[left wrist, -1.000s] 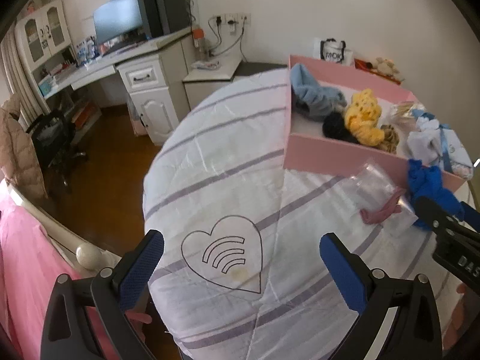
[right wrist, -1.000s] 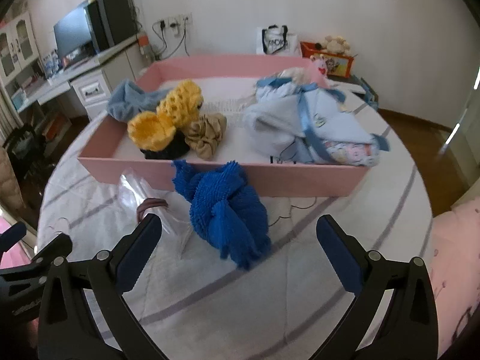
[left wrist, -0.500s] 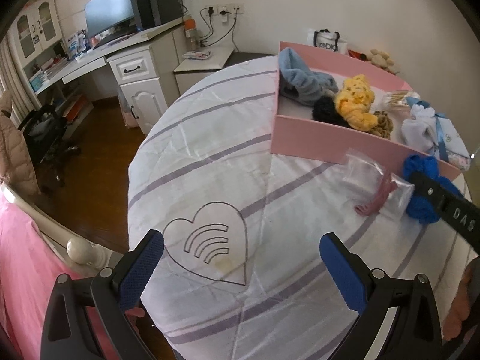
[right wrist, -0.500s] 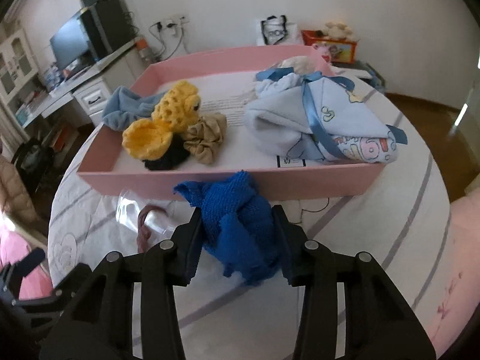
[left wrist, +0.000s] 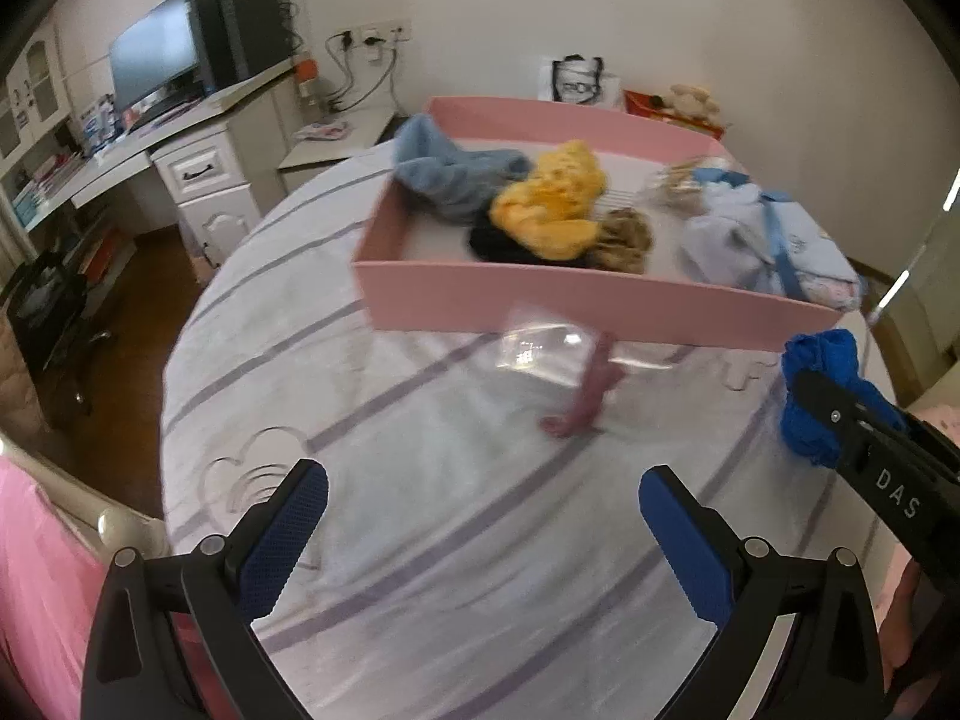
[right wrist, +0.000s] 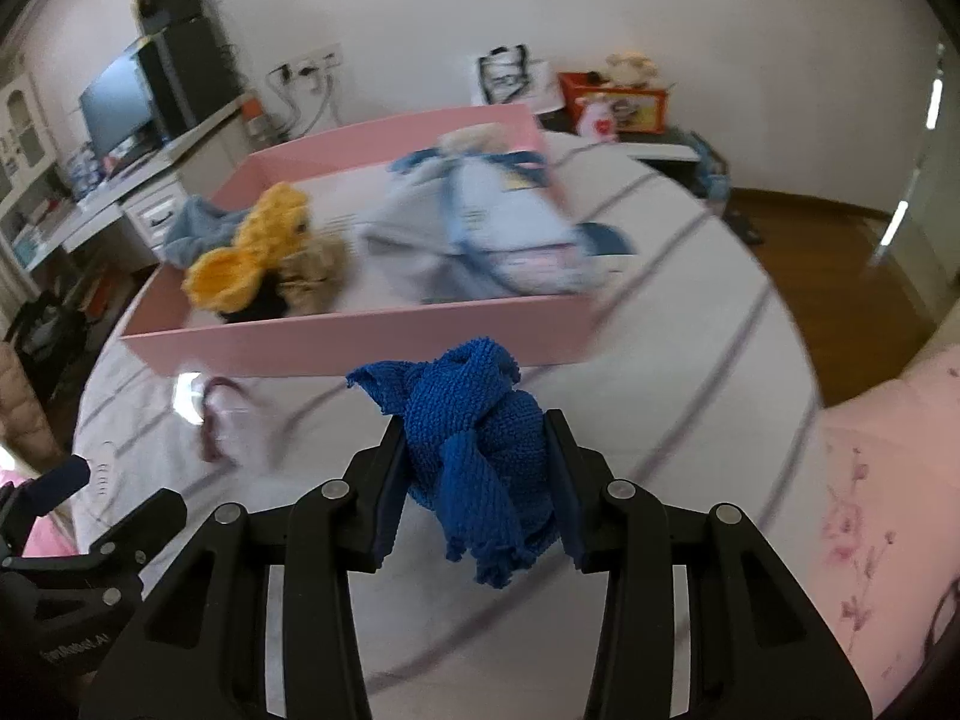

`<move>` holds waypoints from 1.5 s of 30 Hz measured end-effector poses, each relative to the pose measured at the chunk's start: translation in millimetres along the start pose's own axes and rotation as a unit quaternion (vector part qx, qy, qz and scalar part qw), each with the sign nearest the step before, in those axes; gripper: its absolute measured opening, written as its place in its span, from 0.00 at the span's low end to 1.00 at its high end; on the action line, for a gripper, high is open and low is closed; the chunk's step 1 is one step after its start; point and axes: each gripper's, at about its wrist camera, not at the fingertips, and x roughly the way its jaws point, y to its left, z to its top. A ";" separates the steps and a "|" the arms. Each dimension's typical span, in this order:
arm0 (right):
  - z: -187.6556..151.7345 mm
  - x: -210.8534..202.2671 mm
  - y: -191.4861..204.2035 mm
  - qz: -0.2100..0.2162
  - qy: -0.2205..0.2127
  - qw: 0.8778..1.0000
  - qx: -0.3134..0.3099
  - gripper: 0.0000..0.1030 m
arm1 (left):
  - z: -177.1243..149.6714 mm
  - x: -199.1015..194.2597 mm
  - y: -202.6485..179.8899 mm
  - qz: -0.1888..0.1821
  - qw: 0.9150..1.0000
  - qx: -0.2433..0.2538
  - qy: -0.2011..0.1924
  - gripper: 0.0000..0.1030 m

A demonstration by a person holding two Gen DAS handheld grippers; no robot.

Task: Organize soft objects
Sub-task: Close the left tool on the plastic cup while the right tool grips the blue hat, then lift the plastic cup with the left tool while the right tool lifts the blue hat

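1. Right gripper (right wrist: 477,474): jaws drawn in, pinching a blue knitted cloth (right wrist: 480,438) from both sides; cloth bunched, loose end hanging below the pads, clear of the striped bedcover (right wrist: 690,312).
2. Left gripper (left wrist: 480,534): jaws spread wide, nothing between them, hovering over the bedcover.
3. Pink tray (right wrist: 372,342) at 12 o'clock from the cloth, near; yellow knit item (right wrist: 252,252) and pale blue bundle (right wrist: 480,222) inside.
4. Clear plastic bag (left wrist: 540,348) with a mauve strip (left wrist: 591,396) touches the tray's front wall.
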 end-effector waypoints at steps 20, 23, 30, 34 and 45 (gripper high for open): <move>3.2 42.8 -16.9 -0.023 0.022 0.999 -0.039 0.84 | 34.2 67.3 -28.5 -0.003 0.999 -0.006 0.042 1.00; 2.9 42.1 -15.0 -0.002 0.007 0.999 -0.040 0.68 | 33.4 72.6 -24.9 -0.027 0.999 -0.019 0.030 0.95; -0.5 37.4 -7.4 0.037 -0.008 0.998 -0.048 0.37 | 26.0 73.1 -26.6 -0.025 1.000 0.002 0.006 0.75; -1.4 36.4 -4.1 0.029 -0.010 0.998 -0.053 0.36 | 21.0 70.4 -25.6 -0.030 1.000 0.002 0.005 0.74; -4.4 18.4 5.1 0.013 -0.025 0.998 -0.060 0.36 | 14.6 48.8 -28.8 -0.034 0.999 0.012 0.000 0.74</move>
